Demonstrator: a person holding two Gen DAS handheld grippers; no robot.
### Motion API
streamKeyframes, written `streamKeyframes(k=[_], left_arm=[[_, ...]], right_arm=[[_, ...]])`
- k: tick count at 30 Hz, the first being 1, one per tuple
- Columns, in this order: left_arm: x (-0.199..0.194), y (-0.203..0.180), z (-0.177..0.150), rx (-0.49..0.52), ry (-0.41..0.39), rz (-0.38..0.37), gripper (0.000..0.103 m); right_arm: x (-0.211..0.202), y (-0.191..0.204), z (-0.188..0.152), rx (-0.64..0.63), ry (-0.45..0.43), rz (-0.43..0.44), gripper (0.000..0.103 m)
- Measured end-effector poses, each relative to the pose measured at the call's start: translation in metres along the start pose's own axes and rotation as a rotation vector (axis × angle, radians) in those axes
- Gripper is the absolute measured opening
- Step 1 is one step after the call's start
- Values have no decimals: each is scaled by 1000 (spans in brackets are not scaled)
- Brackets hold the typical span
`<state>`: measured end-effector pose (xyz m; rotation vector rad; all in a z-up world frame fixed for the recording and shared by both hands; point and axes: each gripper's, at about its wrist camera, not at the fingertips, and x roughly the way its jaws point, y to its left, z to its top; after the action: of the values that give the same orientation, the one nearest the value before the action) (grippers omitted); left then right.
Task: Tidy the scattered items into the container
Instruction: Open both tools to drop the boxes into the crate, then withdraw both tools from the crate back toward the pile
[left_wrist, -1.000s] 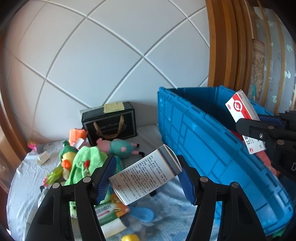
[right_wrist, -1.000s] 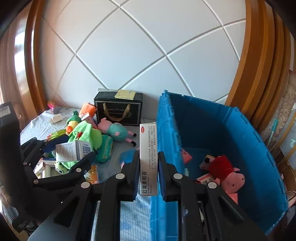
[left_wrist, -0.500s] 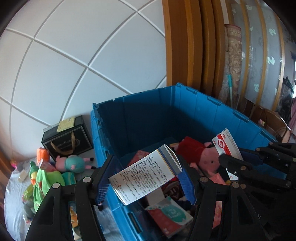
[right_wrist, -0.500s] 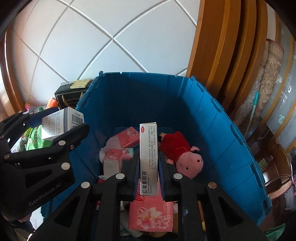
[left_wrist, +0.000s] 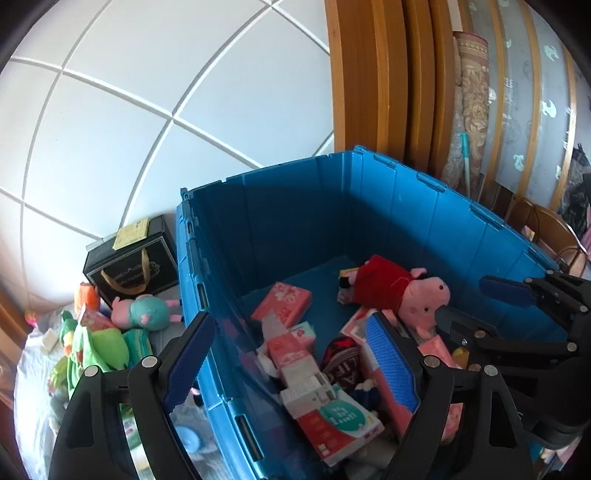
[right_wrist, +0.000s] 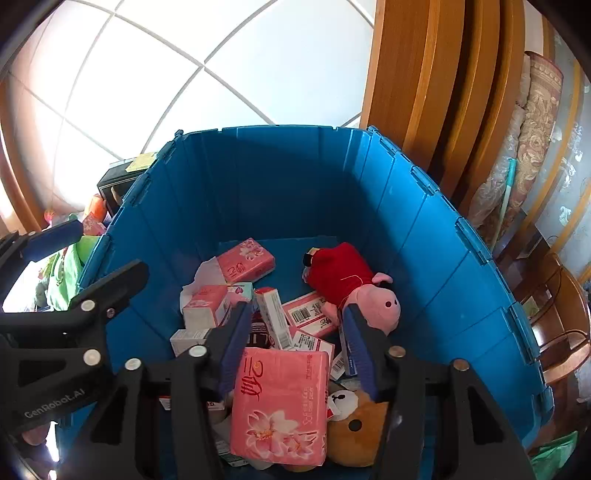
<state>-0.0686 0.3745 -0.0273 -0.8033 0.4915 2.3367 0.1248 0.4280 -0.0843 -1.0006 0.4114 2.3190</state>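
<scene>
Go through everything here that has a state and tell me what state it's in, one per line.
left gripper: open, empty, above the bin
right gripper: open, empty, above the bin
blue bin: lid off, partly filled
red-dressed pig plush: lying in the bin
green-bodied pig plush: lying outside the bin

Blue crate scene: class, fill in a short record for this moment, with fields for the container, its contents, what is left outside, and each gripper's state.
container: blue crate, open-topped, in front of a white panelled wall
contents: pink pig plush in red dress, pink tissue packs, small boxes, brown bear plush
left outside: green plush, teal-bodied pig plush, black gift box
left gripper: open, empty, over the crate's near wall
right gripper: open, empty, above the crate's contents
</scene>
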Motion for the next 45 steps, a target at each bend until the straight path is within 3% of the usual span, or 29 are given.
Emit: streamKeyframes(k=[3, 11, 18, 23, 37, 45], left_arm=[[-2, 6, -3, -11, 0, 0, 85], [-16, 35, -16, -48, -23, 5, 85], [-44, 90, -34, -96, -66, 39, 91], [-61, 137, -58, -123, -84, 66, 100], [-82, 285, -166, -191, 0, 151, 100], [-55, 339, -240, -196, 130, 195, 100]], right_arm=[[-2, 2, -1, 4, -4, -3, 71], [-18, 30, 3, -16, -41, 2, 76], [-45, 76, 13, -45, -100, 2, 103], [-62, 125, 14, -71, -131, 8, 103], [-71, 295, -18, -134, -191, 139, 103], [3, 349, -66, -106, -4, 178, 103]])
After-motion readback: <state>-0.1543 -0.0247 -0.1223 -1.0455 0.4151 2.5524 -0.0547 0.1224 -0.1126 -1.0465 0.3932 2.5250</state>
